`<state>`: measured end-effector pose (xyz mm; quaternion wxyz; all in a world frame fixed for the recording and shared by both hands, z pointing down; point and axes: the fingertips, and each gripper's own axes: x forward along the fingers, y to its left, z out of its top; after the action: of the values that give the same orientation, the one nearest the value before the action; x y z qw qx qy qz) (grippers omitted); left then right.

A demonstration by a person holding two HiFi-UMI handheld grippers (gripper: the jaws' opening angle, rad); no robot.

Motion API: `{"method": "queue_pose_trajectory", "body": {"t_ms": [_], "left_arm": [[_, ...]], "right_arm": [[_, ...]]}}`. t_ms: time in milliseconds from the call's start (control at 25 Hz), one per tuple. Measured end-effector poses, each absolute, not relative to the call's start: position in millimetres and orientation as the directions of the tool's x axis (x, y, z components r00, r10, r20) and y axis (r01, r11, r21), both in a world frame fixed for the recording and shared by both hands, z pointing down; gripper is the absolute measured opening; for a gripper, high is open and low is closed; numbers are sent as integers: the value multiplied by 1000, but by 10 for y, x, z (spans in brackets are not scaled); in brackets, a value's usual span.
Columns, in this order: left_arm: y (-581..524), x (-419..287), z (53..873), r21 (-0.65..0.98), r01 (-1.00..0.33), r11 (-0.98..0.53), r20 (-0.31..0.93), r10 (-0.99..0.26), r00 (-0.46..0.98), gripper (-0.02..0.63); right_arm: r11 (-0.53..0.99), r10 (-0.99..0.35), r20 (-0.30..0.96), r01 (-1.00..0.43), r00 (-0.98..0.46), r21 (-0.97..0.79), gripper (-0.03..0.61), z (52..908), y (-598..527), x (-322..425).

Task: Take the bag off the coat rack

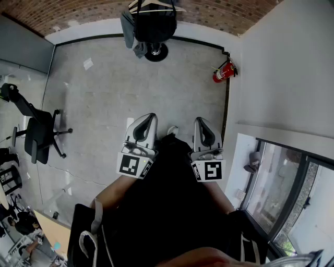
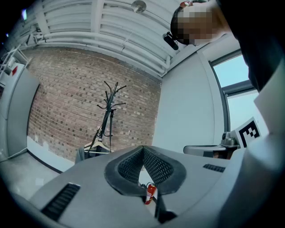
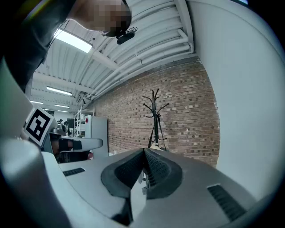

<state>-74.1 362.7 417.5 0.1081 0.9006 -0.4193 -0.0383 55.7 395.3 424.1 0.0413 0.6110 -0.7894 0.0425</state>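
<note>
The black coat rack (image 1: 156,51) stands far off by the brick wall, with a black bag (image 1: 154,23) hanging on it under a white hanger (image 1: 156,6). In the left gripper view the coat rack (image 2: 108,111) rises above the bag (image 2: 91,151), which is half hidden by the jaws. The right gripper view shows the coat rack (image 3: 154,120) straight ahead. My left gripper (image 1: 151,116) and right gripper (image 1: 199,120) hang side by side close to my body, well short of the rack. The left gripper (image 2: 143,148) and right gripper (image 3: 144,151) are both shut, nothing between the pads.
A grey garment (image 1: 128,28) hangs on the rack's left side. A red fire extinguisher (image 1: 223,72) sits at the right wall's corner. An office chair (image 1: 37,134) stands at the left, a window (image 1: 284,193) at the lower right. Grey floor (image 1: 120,88) lies between me and the rack.
</note>
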Motion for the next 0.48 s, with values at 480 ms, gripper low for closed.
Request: {"method": "queue_pose_trajectory", "body": {"t_ms": [480], "left_arm": [[3441,-861,4187,217,-788,-576,28,-804,595,20]], "right_arm": [[235,-962,131,-970,-240,-53,21,4368,3768,649]]}}
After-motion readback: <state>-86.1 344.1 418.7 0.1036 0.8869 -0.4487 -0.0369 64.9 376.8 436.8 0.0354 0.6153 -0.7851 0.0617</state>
